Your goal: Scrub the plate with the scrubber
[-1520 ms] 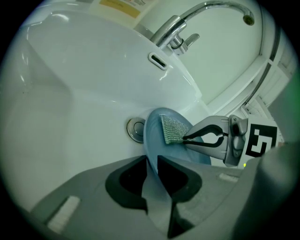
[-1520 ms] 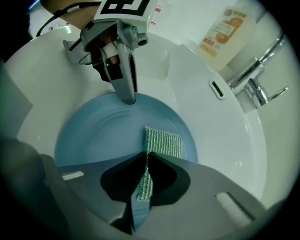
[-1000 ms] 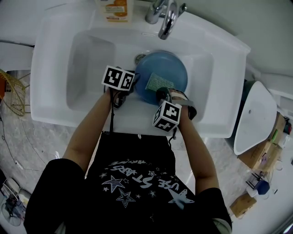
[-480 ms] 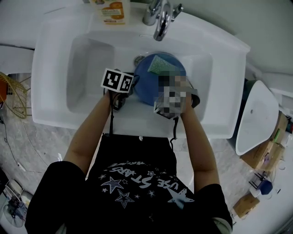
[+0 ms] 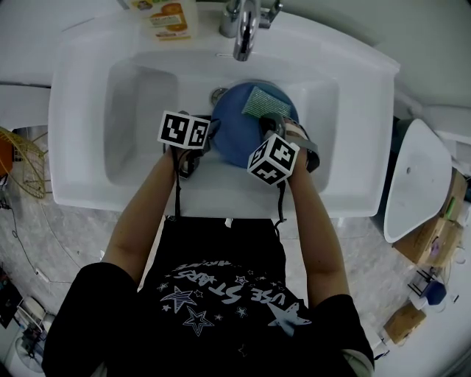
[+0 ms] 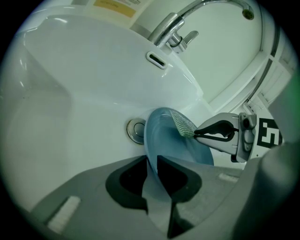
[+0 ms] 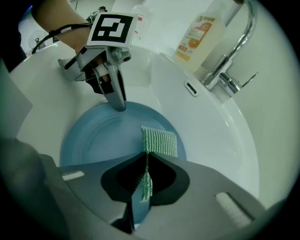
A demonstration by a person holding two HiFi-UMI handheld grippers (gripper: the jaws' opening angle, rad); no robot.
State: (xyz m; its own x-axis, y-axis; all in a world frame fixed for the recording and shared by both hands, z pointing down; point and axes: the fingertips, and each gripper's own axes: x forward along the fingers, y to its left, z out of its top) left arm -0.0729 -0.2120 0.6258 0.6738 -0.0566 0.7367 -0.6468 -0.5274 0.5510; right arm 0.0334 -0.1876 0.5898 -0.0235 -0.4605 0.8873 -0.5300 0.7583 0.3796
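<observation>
White porcelain forms the work area: a sink with a chrome faucet at the far rim and an orange-labelled bottle standing on the far rim, left of the faucet. A blue plate sits tilted in the basin, below the faucet spout and just right of the drain plug. The left tongs are clamped on the left rim of the plate, with the rim passing edge-on between the two jaws. The right tongs are closed on a green mesh scrubber. One end of the scrubber is pinched between the jaws, and the free end lies flat against the far part of the plate face, close to the far rim. Both forearms reach over the near edge of the sink.
</observation>
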